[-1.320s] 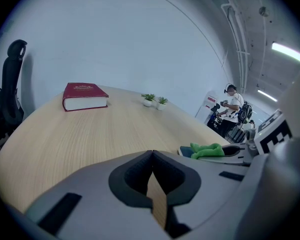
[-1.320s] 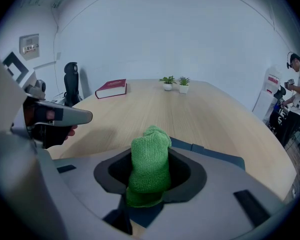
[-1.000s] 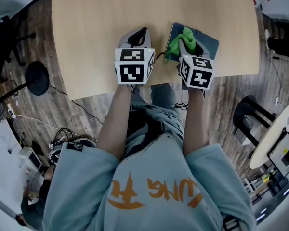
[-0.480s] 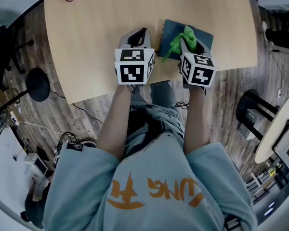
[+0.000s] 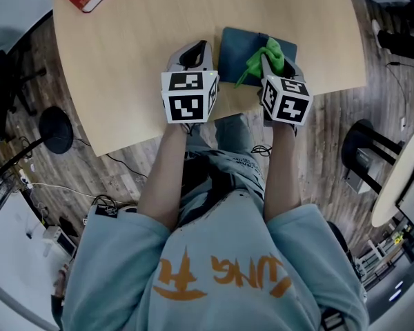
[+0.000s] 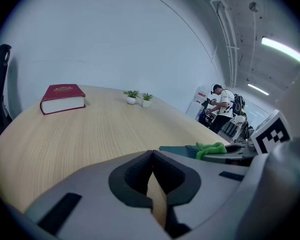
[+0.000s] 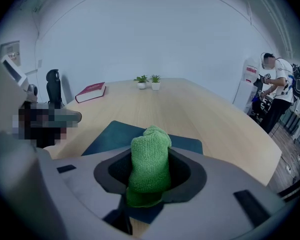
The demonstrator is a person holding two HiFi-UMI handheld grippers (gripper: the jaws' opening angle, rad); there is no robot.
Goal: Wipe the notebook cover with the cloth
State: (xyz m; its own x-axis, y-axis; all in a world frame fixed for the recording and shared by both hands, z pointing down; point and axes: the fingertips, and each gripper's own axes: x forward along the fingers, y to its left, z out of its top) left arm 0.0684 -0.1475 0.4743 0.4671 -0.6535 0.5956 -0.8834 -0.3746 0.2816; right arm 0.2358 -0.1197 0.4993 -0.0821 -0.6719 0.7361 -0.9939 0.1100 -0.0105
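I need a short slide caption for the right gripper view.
Right tool clamps the green cloth over the teal notebook.

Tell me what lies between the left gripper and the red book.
Nothing but bare tabletop lies between the left gripper and the red book. The left gripper view shows that stretch plainly.

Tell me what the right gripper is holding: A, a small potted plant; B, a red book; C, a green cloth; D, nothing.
C: in the right gripper view, the right gripper is shut on the green cloth, with the dark notebook lying just beyond it on the table.
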